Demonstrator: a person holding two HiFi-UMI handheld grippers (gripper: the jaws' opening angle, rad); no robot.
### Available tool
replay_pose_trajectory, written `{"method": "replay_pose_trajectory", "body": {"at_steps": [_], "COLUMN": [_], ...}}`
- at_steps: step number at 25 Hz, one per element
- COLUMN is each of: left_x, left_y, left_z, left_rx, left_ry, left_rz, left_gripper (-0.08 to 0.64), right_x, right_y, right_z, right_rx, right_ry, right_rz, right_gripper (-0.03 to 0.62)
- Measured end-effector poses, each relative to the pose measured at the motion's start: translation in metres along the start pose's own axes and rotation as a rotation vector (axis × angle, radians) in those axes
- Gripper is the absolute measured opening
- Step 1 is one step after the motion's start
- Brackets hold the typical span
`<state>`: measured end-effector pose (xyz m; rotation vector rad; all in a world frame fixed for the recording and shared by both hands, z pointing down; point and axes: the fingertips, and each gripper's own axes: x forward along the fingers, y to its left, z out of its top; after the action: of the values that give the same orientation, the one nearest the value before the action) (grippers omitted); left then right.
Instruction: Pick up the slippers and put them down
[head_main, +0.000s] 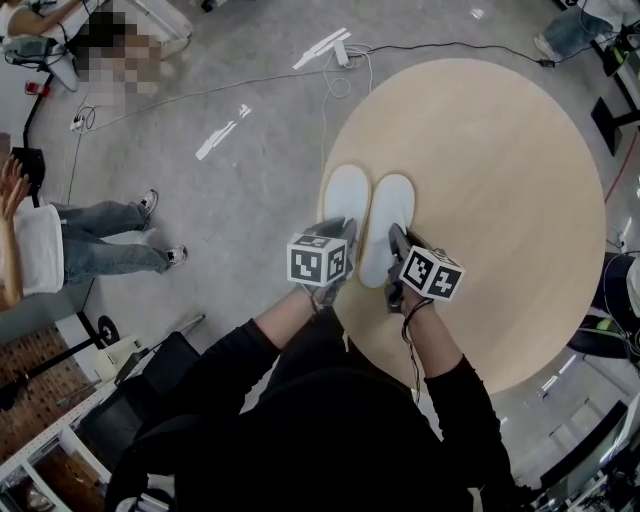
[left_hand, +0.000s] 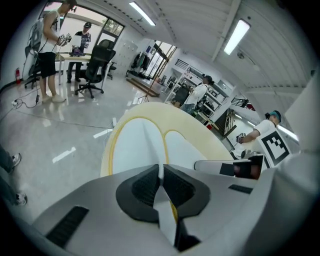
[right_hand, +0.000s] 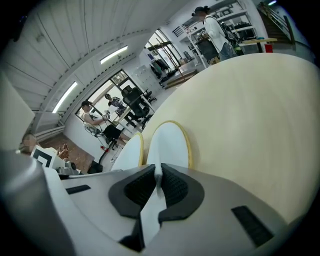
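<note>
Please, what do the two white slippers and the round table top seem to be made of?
The white flat slippers: probably thin, soft cloth, matte; a yellowish sole edge shows, and the left tool pinches one into a thin sheet. The round pale table top: light wood or wood-look laminate, smooth, evenly beige; I cannot tell which.

No legible text; only coded square markers (head_main: 320, 264) on left gripper (head_main: 338, 230), right gripper (head_main: 397, 238).
</note>
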<state>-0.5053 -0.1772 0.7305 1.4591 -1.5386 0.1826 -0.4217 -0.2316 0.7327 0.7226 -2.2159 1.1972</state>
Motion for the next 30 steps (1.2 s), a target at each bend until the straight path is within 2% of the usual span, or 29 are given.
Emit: {"method": "replay_pose_trajectory", "body": {"at_steps": [7, 11, 15, 20, 30], "left_x": [-0.008, -0.019, -0.026, -0.013, -0.026], "left_y": [-0.011, -0.031, -0.060, -0.096, -0.202], "left_z": [-0.001, -0.004, -0.009, -0.024, -0.069], "left_rx": [0.016, 0.045, 0.106, 0.173, 0.150], "left_ry": [0.008, 0.007, 0.004, 0.009, 0.005], "left_rz": [-0.001, -0.017, -0.036, -0.055, -0.152], "left_gripper": [0.038, 0.038, 0.038, 0.038, 0.038], "right_x": [-0.029, -0.059, -0.090, -0.121, -0.236], "right_y": [0.000, -0.002, -0.014, -0.050, -0.098], "right_z": [0.012, 0.010, 0.002, -0.006, -0.021], "right_rx": [0.037, 0.058, 0.083, 0.124, 0.158], "right_ry": [-0.065, -0.106, -0.144, -0.200, -0.313], "right_rz": [-0.002, -0.006, -0.015, -0.025, -0.047], "right_gripper": [0.035, 0.035, 0.034, 0.034, 0.034]}}
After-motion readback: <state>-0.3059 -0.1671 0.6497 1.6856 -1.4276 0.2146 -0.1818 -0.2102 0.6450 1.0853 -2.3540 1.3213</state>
